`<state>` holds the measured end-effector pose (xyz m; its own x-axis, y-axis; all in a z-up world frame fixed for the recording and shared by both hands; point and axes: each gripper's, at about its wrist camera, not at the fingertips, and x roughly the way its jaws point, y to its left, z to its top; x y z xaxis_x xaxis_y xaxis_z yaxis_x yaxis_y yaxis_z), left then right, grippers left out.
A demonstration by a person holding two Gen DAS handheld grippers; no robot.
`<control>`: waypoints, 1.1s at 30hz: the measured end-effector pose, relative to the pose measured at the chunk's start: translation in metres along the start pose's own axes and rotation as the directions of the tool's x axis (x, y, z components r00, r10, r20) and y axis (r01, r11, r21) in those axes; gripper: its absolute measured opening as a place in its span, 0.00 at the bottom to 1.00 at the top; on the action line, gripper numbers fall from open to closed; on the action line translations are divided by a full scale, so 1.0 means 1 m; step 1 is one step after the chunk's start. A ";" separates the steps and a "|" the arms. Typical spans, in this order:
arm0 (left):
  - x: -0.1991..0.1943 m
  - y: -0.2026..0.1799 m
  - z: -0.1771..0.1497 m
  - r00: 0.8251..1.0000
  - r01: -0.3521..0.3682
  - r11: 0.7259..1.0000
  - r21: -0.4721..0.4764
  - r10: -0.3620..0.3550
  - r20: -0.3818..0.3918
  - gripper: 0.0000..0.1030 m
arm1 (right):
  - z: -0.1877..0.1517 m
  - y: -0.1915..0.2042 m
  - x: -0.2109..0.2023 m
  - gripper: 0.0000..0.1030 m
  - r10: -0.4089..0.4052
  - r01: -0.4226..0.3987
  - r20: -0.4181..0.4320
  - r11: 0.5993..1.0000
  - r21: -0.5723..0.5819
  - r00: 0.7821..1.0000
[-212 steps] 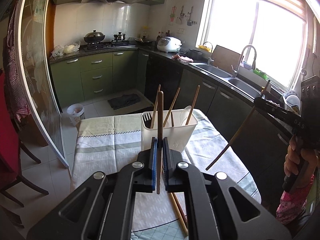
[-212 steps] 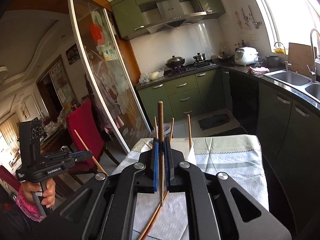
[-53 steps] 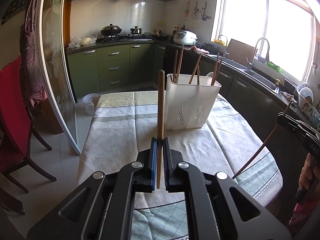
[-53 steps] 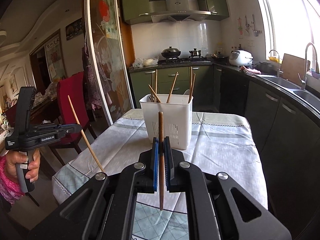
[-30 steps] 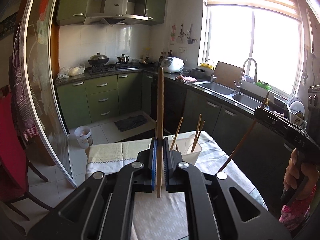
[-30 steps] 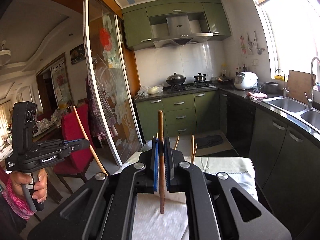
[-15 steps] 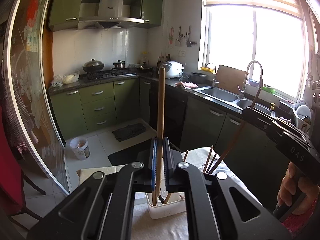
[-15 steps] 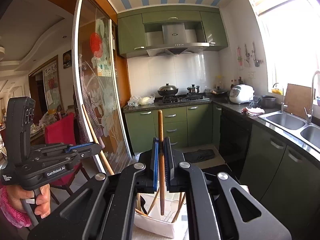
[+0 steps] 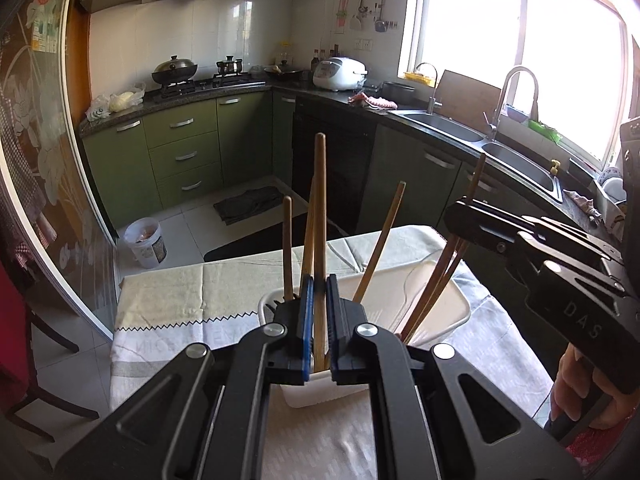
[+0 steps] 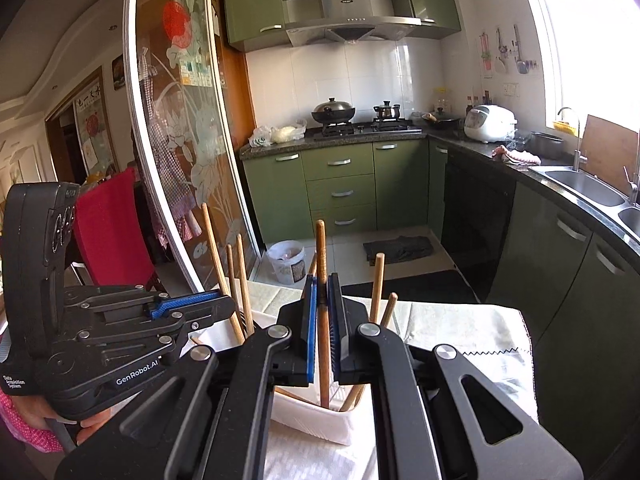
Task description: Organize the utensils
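the left tongs (image 9: 318, 312) are clamped narrow on a wooden chopstick (image 9: 320, 216), which stands nearly upright between the blue pads, its lower end down inside the white utensil holder (image 9: 448, 300). the right tongs (image 10: 323, 320) pinch a second chopstick (image 10: 321, 264) the same way, its lower tip dipping into the same holder (image 10: 320, 420) just below the pads. in the left wrist view the right tongs come in from the right edge, close beside the holder's right side, with a hand (image 9: 580, 392) gripping the handle. in the right wrist view the left tongs come in from the left, over the holder's left end. more chopsticks (image 9: 380, 244) lean at different angles inside the holder. the holder stands on a table covered with a pale cloth (image 9: 180, 292). beyond the table's far edge lie the kitchen floor, green cabinets (image 10: 340, 192) and a sink (image 9: 452, 128) along the right.
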<state>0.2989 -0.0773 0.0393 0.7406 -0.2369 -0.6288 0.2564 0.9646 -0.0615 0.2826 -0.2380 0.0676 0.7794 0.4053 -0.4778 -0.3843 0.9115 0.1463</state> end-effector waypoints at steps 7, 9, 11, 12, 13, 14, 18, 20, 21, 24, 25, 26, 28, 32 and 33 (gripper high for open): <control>-0.001 -0.001 -0.012 0.999 -0.032 0.999 0.026 0.032 0.015 0.27 | -0.011 0.001 0.002 0.24 -0.009 0.009 -0.003 1.000 -0.002 1.000; -0.012 -0.001 -0.011 0.999 -0.038 0.999 0.026 0.037 0.039 0.28 | -0.013 0.003 -0.009 0.24 -0.014 0.014 0.016 1.000 0.002 1.000; -0.025 0.000 -0.011 0.997 -0.039 0.999 0.018 0.038 0.067 0.36 | -0.015 0.006 -0.026 0.26 -0.018 0.018 0.037 1.000 0.009 0.999; -0.034 0.000 -0.013 0.996 -0.039 0.999 0.011 0.038 0.083 0.41 | -0.018 0.007 -0.034 0.30 -0.020 0.019 0.047 1.000 0.013 0.999; -0.044 0.000 -0.015 0.994 -0.037 0.999 0.002 0.037 0.102 0.49 | -0.021 0.009 -0.045 0.33 -0.019 0.019 0.058 1.000 0.016 0.998; -0.055 -0.002 -0.019 0.992 -0.037 0.999 -0.007 0.038 0.122 0.58 | -0.026 0.010 -0.055 0.39 -0.022 0.021 0.066 1.000 0.017 0.998; -0.100 -0.008 -0.049 0.978 -0.062 0.998 -0.027 0.067 0.196 0.89 | -0.057 0.017 -0.098 0.64 -0.040 0.039 0.087 0.999 0.020 0.995; -0.123 -0.014 -0.071 0.970 -0.081 0.996 -0.025 0.085 0.230 0.93 | -0.081 0.019 -0.120 0.79 -0.047 0.044 0.089 0.999 0.028 0.995; -0.132 -0.017 -0.082 0.967 -0.094 0.995 -0.017 0.095 0.238 0.93 | -0.093 0.020 -0.131 0.91 -0.050 0.047 0.090 0.998 0.033 0.995; -0.160 -0.025 -0.117 0.959 -0.123 0.992 -0.023 0.125 0.255 0.93 | -0.130 0.025 -0.162 0.96 -0.059 0.055 0.086 0.997 0.044 0.995; -0.169 -0.027 -0.128 0.957 -0.124 0.992 -0.035 0.129 0.260 0.93 | -0.140 0.027 -0.171 0.96 -0.066 0.063 0.084 0.997 0.041 0.994; -0.178 -0.028 -0.138 0.955 -0.122 0.991 -0.047 0.130 0.265 0.93 | -0.151 0.029 -0.180 0.96 -0.080 0.077 0.084 0.996 0.038 0.993; -0.195 -0.032 -0.155 0.949 -0.125 0.989 -0.076 0.142 0.282 0.93 | -0.168 0.035 -0.198 0.96 -0.106 0.102 0.101 0.994 0.037 0.989; -0.225 -0.035 -0.179 0.930 -0.150 0.981 -0.126 0.183 0.320 0.93 | -0.186 0.049 -0.229 0.96 -0.131 0.129 0.149 0.991 0.025 0.980; -0.230 -0.035 -0.183 0.925 -0.157 0.978 -0.140 0.195 0.326 0.93 | -0.189 0.051 -0.235 0.96 -0.137 0.136 0.162 0.991 0.021 0.977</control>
<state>0.0063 -0.0352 0.0442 0.9375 -0.0683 -0.3412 0.0473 0.9965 -0.0696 -0.0136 -0.2994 0.0237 0.8945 0.2822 -0.3466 -0.2645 0.9593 0.0984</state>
